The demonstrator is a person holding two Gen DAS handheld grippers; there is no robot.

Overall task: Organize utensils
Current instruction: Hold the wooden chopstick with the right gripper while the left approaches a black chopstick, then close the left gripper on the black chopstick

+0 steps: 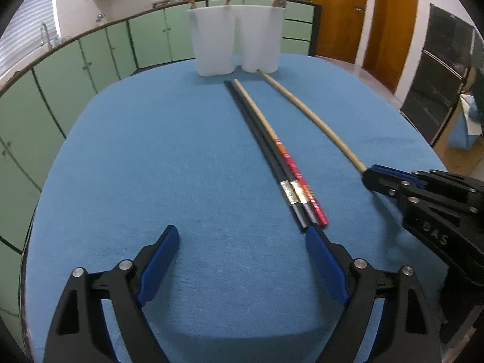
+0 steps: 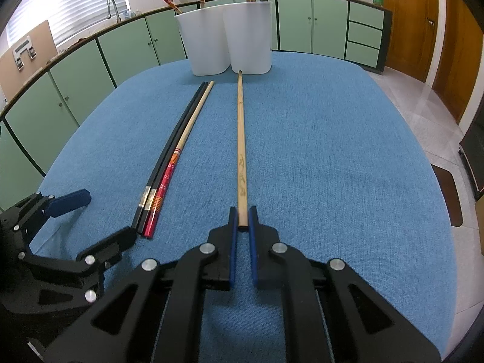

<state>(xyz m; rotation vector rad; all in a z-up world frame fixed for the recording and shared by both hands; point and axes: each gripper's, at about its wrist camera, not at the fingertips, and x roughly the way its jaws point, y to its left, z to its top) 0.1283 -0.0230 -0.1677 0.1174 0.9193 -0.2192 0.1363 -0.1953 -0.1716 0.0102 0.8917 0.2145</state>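
A plain wooden chopstick [image 2: 241,139] lies along the blue cloth, its far tip at the white holder [image 2: 224,39]. My right gripper [image 2: 243,217] is shut on its near end; the left wrist view shows that grip [image 1: 367,175] from the side. Two black chopsticks [image 1: 266,157] and a red-patterned one [image 1: 290,166] lie side by side left of it. My left gripper [image 1: 242,236] stands open over the cloth, its right finger [image 1: 320,254] just short of the black chopsticks' near ends. The white holder [image 1: 236,39] has several chopsticks standing in it.
The table [image 2: 348,151] under the blue cloth is round, with its edge close on the left and right. Green cabinets [image 1: 90,60] run behind it, and wooden doors [image 1: 341,9] stand at the back right. A black oven front [image 1: 438,69] is at the far right.
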